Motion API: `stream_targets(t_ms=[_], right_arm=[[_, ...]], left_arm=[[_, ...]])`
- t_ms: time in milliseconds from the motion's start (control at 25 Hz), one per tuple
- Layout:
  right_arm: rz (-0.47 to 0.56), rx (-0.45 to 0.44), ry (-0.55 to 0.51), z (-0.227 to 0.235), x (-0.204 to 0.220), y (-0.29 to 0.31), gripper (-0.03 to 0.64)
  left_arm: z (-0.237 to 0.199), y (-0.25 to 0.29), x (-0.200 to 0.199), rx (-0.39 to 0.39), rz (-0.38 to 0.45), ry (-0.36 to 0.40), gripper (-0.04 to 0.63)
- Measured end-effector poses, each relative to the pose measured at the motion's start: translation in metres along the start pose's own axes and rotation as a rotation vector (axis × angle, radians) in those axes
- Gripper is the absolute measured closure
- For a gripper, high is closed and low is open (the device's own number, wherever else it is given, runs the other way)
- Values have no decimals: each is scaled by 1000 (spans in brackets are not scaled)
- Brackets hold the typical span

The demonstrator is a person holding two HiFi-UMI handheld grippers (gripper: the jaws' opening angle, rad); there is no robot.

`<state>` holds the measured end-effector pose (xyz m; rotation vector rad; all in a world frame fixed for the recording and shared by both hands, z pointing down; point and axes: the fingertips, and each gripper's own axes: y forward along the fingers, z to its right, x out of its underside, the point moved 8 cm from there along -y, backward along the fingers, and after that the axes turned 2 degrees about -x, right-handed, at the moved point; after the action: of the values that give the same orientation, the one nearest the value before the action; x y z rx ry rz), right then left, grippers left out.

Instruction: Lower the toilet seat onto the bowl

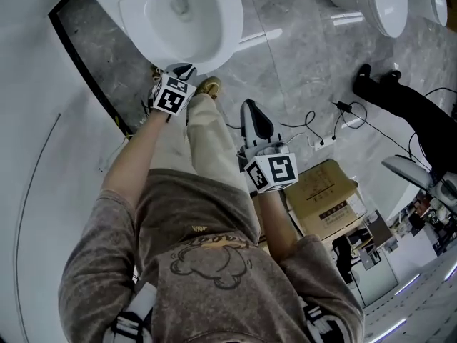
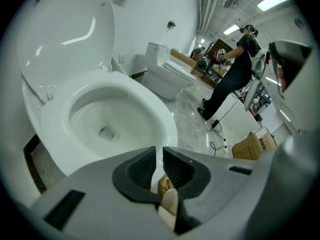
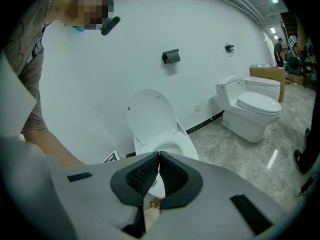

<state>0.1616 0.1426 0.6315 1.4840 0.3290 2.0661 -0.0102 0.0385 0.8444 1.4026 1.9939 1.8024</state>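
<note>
We see the seat (image 1: 227, 21) lying flat on the bowl (image 1: 163, 18), while the lid (image 2: 65, 39) stands upright at the back, near the wall. Our left gripper (image 1: 181, 69) hangs just off the seat's front edge; we cannot tell whether it touches. Its jaws stand a narrow slit apart, with nothing between them. Our right gripper (image 1: 251, 107) is over the floor (image 1: 300, 63), beside our leg and well apart from the toilet. Its jaw tips meet and grip nothing.
</note>
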Motion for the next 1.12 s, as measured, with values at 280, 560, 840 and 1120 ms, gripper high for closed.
stream_targets(t_ms=[280, 560, 840, 1120], right_arm=[[97, -50, -73, -13, -103, -20, 589], [229, -108, -146, -64, -204, -40, 589], [330, -145, -189, -85, -257, -51, 589], [368, -143, -203, -97, -272, -50, 590]], left_arm=[[14, -131, -119, -50, 171, 38, 551], [26, -300, -221, -80, 393, 124, 543], [38, -410, -261, -92, 577, 157, 543], [36, -459, -252, -146, 762, 121, 545]])
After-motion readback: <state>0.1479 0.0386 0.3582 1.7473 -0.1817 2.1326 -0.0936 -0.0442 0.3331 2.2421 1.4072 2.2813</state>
